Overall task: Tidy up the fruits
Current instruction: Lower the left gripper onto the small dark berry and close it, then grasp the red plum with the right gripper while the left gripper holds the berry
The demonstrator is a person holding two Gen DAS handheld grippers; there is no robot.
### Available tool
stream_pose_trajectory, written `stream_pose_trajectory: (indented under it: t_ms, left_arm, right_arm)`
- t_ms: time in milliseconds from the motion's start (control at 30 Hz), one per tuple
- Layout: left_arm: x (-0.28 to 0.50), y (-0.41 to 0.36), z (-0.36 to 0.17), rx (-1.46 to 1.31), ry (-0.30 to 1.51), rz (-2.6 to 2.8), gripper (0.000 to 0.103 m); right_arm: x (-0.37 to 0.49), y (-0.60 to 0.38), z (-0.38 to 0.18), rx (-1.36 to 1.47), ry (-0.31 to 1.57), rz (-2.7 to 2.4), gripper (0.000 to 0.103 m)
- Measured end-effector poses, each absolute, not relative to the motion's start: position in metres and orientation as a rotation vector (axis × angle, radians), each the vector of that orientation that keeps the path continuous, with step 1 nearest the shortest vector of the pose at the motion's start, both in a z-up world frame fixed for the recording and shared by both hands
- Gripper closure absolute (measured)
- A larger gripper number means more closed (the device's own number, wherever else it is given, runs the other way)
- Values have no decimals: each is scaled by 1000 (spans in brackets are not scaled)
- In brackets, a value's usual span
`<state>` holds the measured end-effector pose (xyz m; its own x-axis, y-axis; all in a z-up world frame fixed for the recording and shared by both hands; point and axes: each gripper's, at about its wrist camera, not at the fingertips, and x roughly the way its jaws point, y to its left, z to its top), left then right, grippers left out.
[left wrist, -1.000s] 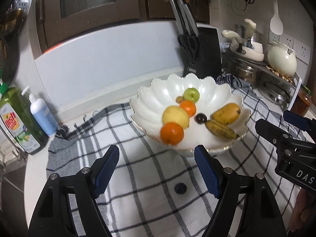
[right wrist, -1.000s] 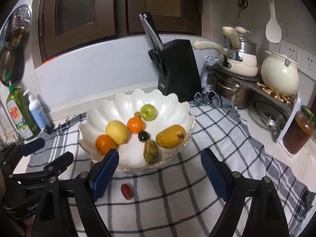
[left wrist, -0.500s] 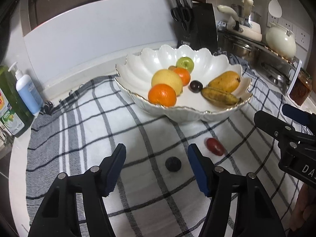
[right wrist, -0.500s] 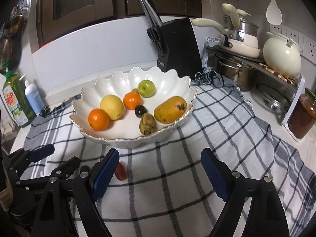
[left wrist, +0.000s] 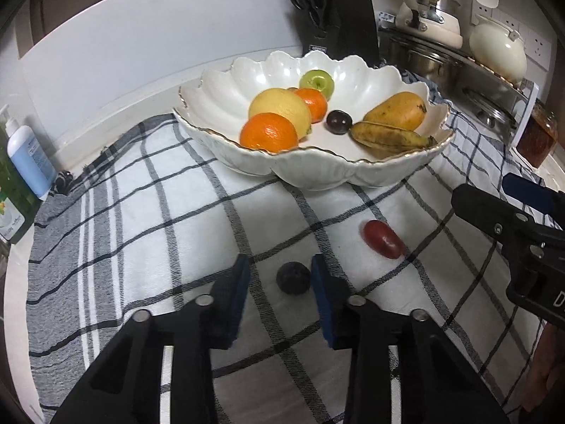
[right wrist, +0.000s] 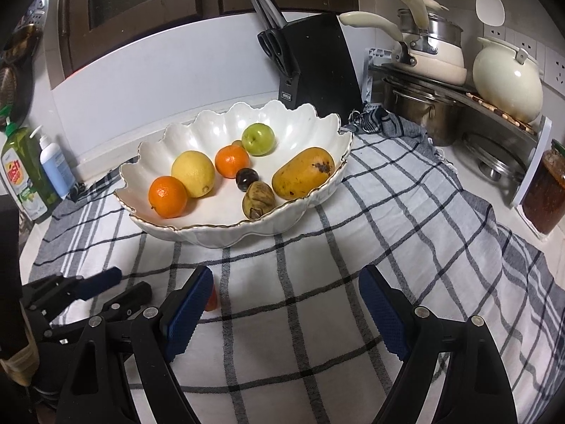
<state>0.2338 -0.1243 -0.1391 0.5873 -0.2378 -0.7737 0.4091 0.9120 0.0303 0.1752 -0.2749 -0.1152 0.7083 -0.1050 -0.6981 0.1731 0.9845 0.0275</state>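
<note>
Inside the scalloped white bowl (right wrist: 319, 180) lie two oranges (right wrist: 167, 196), a lemon (right wrist: 193, 174), a green apple (right wrist: 258, 139), a dark plum (right wrist: 247, 178), a mango (right wrist: 303, 172) and a browned banana (right wrist: 258, 199). On the checked cloth (left wrist: 176, 219) in front of it, the left gripper (left wrist: 279, 279) has just been closing around a dark round fruit (left wrist: 293, 277); its right pad looks to touch, its left stands off. A red grape (left wrist: 384, 239) lies nearby. The right gripper (right wrist: 286, 304) hangs wide open, holding nothing.
</note>
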Motion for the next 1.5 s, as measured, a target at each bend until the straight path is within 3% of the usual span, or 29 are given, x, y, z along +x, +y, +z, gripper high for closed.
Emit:
stream_pose_trajectory:
  t_ms: [300,533,1100,1500]
  left_arm:
    - [235,-128,-144,212,880,-400,73]
    - [234,-130,-149,211,893,-404,81]
    - [234,-88,-133,162,862,-320,81]
    - [234,-59,-134,136,864,-261,81]
  right_arm:
    - [175,-275,-116,93,769,-153,18]
    - [175,-276,-116,94,769,-152,18]
    - [187,-249,-121,62,785,-92,18]
    - [205,-225,-146,36,853,-34,52]
